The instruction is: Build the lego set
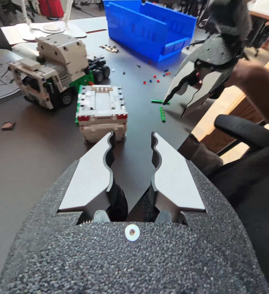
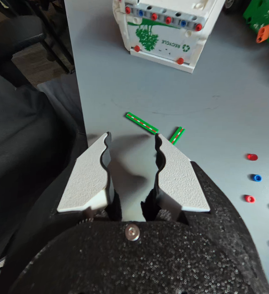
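Note:
A white lego truck with a green chassis stands at the left of the dark table. A separate white lego container body sits in front of it; it also shows in the right wrist view. Two green strips with red-white stripes lie on the table. My left gripper is open and empty, just short of the container body. My right gripper is open and empty, its right fingertip at the end of the longer strip; it also shows in the left wrist view.
A blue bin stands at the back. Small red and blue pins lie scattered to the right, also in the left wrist view. The table edge runs at the left, with a black chair beside it. The white lego truck is closer to my left gripper, around 15 cm from its tips; the right tips are 25 cm off.

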The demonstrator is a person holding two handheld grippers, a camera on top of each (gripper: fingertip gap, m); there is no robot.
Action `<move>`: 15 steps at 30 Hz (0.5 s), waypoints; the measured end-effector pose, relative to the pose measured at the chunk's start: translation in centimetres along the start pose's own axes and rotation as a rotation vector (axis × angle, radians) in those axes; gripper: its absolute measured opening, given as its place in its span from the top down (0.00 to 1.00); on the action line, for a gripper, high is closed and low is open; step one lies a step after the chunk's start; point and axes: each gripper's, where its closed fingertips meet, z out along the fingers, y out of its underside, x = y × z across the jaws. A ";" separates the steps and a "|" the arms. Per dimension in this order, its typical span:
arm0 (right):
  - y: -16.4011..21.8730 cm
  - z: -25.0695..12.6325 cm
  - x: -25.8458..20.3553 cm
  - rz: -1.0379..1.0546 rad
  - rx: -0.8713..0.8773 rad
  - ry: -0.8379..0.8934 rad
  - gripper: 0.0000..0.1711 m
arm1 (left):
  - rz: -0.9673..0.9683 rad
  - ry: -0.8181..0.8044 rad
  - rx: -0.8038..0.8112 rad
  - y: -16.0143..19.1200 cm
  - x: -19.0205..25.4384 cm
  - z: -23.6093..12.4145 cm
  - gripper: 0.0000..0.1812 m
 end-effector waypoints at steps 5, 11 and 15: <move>-0.9 -1.2 -1.8 0.065 0.174 -0.038 0.72 | 0.057 0.066 -0.072 -0.7 5.7 4.9 0.80; -1.1 -4.3 -2.5 0.142 0.402 -0.042 0.79 | 0.088 0.056 -0.252 0.7 7.7 11.0 0.83; -1.0 -5.4 -2.5 0.144 0.470 -0.059 0.82 | 0.099 0.066 -0.365 2.2 7.8 13.2 0.83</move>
